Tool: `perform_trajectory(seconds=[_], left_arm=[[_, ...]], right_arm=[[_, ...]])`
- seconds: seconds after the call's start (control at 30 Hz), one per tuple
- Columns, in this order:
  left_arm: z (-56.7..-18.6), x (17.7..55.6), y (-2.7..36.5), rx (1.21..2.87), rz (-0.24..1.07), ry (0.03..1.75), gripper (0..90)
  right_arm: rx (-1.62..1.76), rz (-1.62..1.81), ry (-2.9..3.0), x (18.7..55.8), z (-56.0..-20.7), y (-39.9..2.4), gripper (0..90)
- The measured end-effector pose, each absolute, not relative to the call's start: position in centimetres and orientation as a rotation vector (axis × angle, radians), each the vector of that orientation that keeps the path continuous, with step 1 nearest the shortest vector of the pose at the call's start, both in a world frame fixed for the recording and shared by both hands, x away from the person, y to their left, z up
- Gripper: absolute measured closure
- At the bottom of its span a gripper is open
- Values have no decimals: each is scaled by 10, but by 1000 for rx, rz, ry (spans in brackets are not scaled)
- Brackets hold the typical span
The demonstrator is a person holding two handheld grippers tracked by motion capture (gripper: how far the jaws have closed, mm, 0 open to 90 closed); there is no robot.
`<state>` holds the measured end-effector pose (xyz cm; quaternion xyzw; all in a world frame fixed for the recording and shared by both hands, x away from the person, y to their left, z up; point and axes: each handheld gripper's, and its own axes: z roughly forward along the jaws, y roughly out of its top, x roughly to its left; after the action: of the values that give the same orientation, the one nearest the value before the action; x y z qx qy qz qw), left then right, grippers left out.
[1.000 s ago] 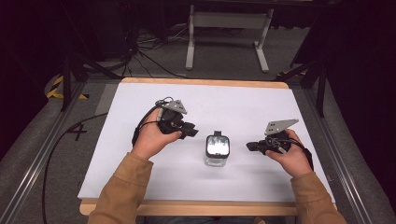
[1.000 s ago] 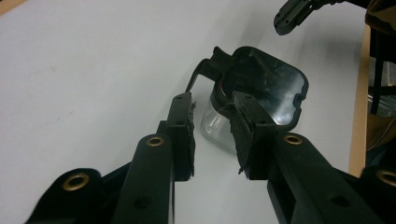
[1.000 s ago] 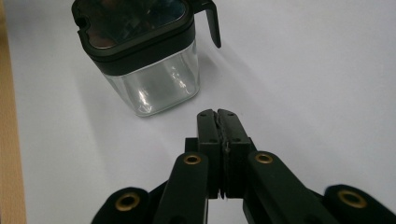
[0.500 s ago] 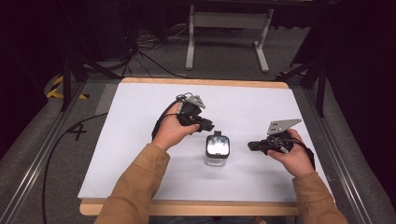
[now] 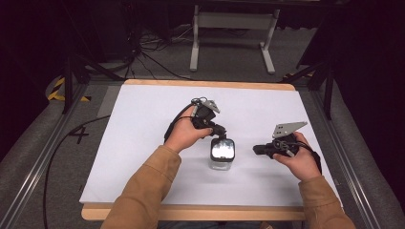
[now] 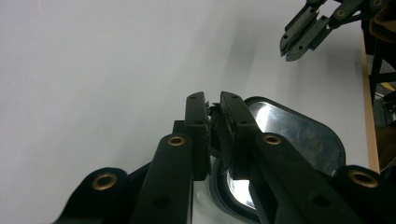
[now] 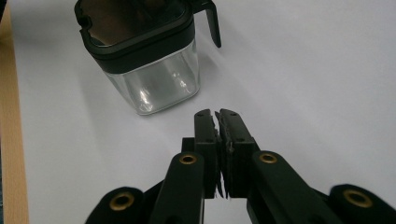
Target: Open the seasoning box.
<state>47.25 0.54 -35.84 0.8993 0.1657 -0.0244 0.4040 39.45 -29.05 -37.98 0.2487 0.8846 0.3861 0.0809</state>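
Near the middle of the white table (image 5: pixel 143 143) stands a clear square glass jar with a black rim and reflective lid (image 5: pixel 222 153). The left gripper (image 5: pixel 220 135) sits right over the jar's far edge — jaws nearly pressed together, with a small dark part of the rim between them. The right gripper (image 5: pixel 257 150) rests to the jar's right, apart from it — jaws pressed together, gripping nothing.

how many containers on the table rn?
1. A single clear container with a black lid stands near the middle of the white table, between the left gripper, whose tips are over its lid, and the right gripper, off to its side.
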Motion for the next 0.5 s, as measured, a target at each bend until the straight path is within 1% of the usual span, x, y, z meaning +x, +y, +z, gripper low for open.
perform_trajectory(seconds=[0.1,0.2,0.5], left_arm=[[-359,474,5,2273,-68,423,835],[-359,474,4,2277,-80,428,867],[-360,477,4,2264,-120,473,870]], right_arm=[[742,1153,2646,395,-380,-290,872],[737,1157,2648,394,-381,-289,869],[711,1146,2671,393,-382,-281,869]])
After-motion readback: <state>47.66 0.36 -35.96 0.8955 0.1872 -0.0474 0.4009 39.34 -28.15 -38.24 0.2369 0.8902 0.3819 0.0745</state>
